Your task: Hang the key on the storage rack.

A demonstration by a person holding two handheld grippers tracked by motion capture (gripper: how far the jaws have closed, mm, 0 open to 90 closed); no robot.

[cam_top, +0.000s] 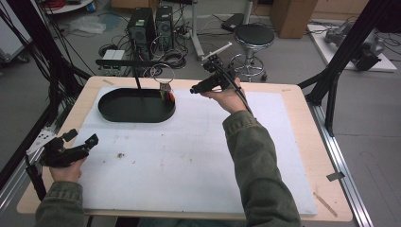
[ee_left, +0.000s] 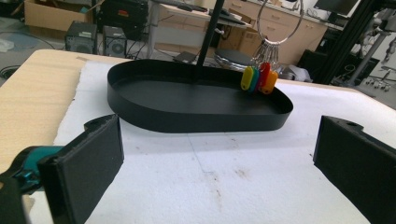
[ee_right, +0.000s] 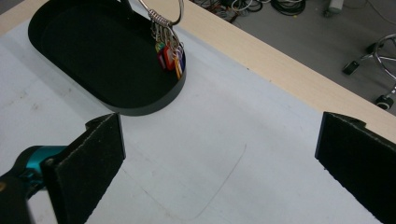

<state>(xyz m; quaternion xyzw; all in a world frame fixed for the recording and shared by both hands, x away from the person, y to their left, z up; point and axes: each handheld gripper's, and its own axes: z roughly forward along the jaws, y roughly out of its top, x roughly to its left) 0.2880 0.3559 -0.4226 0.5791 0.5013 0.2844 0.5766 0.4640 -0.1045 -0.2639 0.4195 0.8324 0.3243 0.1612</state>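
While the person sits at the table (cam_top: 302,156), each hand holds a gripper. The left gripper (cam_top: 80,143) is low at the near left side of the white mat (cam_top: 189,156), close to the table edge. Its jaws stand wide apart, and nothing is between them. In the left gripper view, you can see bare white mat between the two black jaws.

The right gripper (cam_top: 213,59) is held up in the air past the far edge of the mat, to the right of the black tray (cam_top: 116,113). In the right gripper view, its jaws also stand wide apart and hold nothing. White mat shows between them there too.

The black tray is long and round at the ends. It lies on the far left part of the mat. A thin black post (ee_left: 205,39) stands up out of the tray.

The big metal ring (ee_left: 280,21) hangs in the air above the right end of the tray. I cannot tell what it hangs from. Small coloured tags (ee_left: 259,79) hang down from the ring in a bunch. They are yellow, green, red and orange. The tags dangle just over the right end of the tray, near its rim. Both grippers are well apart from the ring and the tags.
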